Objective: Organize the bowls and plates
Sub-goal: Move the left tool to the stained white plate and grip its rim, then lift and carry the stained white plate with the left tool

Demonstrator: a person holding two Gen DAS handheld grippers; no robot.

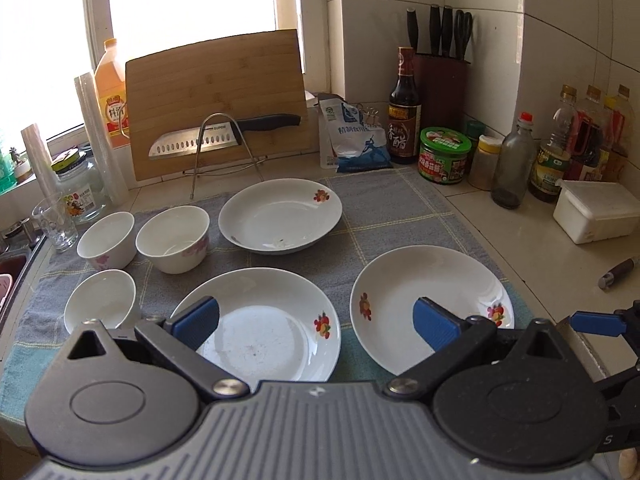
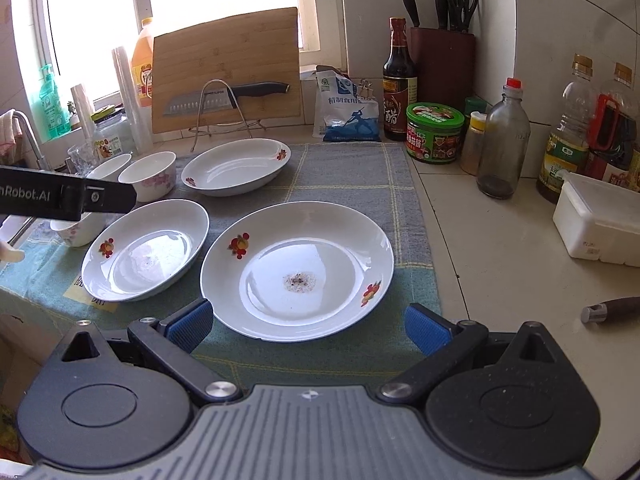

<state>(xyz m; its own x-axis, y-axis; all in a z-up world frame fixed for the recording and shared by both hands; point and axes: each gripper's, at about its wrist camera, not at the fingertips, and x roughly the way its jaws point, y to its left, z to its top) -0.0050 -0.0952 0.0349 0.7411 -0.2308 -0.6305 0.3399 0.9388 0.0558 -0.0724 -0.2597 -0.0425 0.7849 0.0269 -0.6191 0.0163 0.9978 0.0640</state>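
Three white flowered plates lie on a grey-green cloth (image 1: 400, 208): a far plate (image 1: 280, 216), a near middle plate (image 1: 264, 332) and a right plate (image 1: 424, 304). Three white bowls (image 1: 173, 238) stand at the left. My left gripper (image 1: 316, 320) is open and empty, hovering over the near middle plate. In the right wrist view my right gripper (image 2: 308, 320) is open and empty at the near edge of the right plate (image 2: 298, 270), which has crumbs in its middle. The middle plate (image 2: 146, 250), far plate (image 2: 236, 166) and bowls (image 2: 148, 176) show there too.
A cutting board (image 1: 216, 100) with a knife on a wire rack leans at the back. Bottles, jars and a knife block (image 1: 440, 84) line the right wall. A white lidded box (image 1: 596, 210) and a dark handle (image 1: 618, 272) lie on the right counter. A glass (image 1: 56, 220) and sink are at left.
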